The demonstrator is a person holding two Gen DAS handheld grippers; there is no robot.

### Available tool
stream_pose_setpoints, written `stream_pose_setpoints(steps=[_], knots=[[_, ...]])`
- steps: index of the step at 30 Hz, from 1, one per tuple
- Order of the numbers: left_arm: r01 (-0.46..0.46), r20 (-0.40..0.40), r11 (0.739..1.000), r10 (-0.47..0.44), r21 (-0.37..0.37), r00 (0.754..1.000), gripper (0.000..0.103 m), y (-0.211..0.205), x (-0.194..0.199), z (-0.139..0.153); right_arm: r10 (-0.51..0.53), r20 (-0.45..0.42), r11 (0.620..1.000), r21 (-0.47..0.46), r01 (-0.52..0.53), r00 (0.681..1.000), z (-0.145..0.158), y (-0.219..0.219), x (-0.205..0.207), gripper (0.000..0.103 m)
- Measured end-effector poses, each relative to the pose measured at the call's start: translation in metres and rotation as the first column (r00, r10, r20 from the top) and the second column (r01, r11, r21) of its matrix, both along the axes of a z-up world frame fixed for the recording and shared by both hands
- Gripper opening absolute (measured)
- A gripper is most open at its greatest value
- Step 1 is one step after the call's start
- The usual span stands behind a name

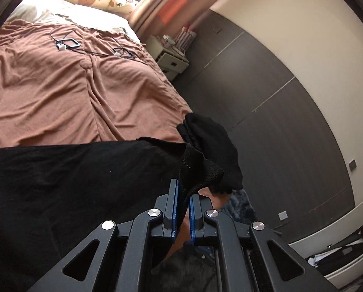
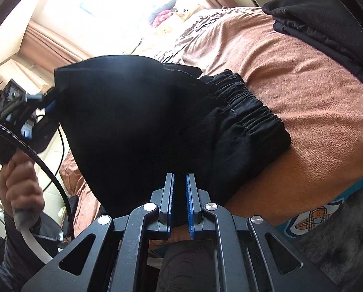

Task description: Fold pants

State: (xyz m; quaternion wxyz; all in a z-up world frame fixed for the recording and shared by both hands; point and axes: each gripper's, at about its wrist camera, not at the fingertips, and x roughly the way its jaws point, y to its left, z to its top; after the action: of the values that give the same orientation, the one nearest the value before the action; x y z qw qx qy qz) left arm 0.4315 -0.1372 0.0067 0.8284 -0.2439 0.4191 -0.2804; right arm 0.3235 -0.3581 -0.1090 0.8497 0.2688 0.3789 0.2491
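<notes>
The black pants (image 2: 137, 126) lie partly on the brown bedspread (image 2: 303, 92), with the elastic waistband (image 2: 249, 112) resting on the bed. My right gripper (image 2: 180, 180) is shut on a fold of the black cloth and lifts it. My left gripper (image 1: 184, 192) is shut on the pants' leg ends (image 1: 205, 155), held up off the bed edge. It also shows in the right wrist view (image 2: 49, 105), at the far left, holding the other end of the raised cloth. The rest of the pants (image 1: 72, 182) stretches left across that view.
A stack of folded black clothes (image 2: 327, 29) sits on the bed's far right. Cables and small devices (image 1: 69, 43) lie on the bedspread (image 1: 59, 85). A white nightstand (image 1: 171, 56) stands by the dark wall panels (image 1: 266, 112). A dark rug (image 2: 339, 243) lies beside the bed.
</notes>
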Motion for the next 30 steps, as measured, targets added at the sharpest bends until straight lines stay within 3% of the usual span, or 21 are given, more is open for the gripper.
stream_pose_setpoints(steps=[4,9,15,17,19,21,23,25,30], knots=[[0.039,-0.027,0.999,-0.039,0.018,0.999,0.018,-0.002,-0.021,-0.014,-0.008,-0.003,1.0,-0.001,0.008,1.0,0.002,-0.003,-0.001,0.007],[0.034,-0.063,0.998,-0.031,0.048,0.998,0.018,0.01,-0.048,-0.038,-0.007,-0.005,1.0,0.004,0.007,1.0,0.002,-0.007,-0.003,0.007],[-0.038,-0.108,0.998,0.043,0.048,0.993,0.018,0.049,-0.069,-0.055,-0.028,-0.023,0.999,0.032,0.029,0.999,-0.001,-0.02,-0.007,0.007],[-0.067,-0.107,0.996,0.073,0.061,0.992,0.023,0.064,-0.074,-0.055,-0.05,-0.032,0.998,0.038,0.051,0.998,-0.003,-0.028,-0.008,0.007],[-0.101,-0.098,0.992,0.108,0.075,0.989,0.044,0.08,-0.082,-0.054,-0.064,-0.035,0.996,0.052,0.066,0.997,-0.003,-0.038,-0.009,0.007],[-0.138,-0.082,0.987,0.145,0.084,0.986,0.055,0.096,-0.088,-0.052,-0.078,-0.027,0.996,0.047,0.079,0.997,0.0,-0.043,-0.009,0.021],[-0.167,-0.069,0.982,0.174,0.092,0.982,0.059,0.112,-0.092,-0.051,-0.096,-0.009,0.994,0.054,0.096,0.995,0.004,-0.049,-0.009,0.057],[-0.201,-0.06,0.974,0.208,0.1,0.976,0.066,0.127,-0.097,-0.05,-0.101,0.012,0.993,0.059,0.1,0.995,0.008,-0.052,-0.006,0.062],[-0.287,-0.024,0.951,0.291,0.115,0.956,0.079,0.162,-0.109,-0.05,-0.048,0.004,0.998,0.027,0.048,0.999,0.013,-0.045,0.019,0.062]])
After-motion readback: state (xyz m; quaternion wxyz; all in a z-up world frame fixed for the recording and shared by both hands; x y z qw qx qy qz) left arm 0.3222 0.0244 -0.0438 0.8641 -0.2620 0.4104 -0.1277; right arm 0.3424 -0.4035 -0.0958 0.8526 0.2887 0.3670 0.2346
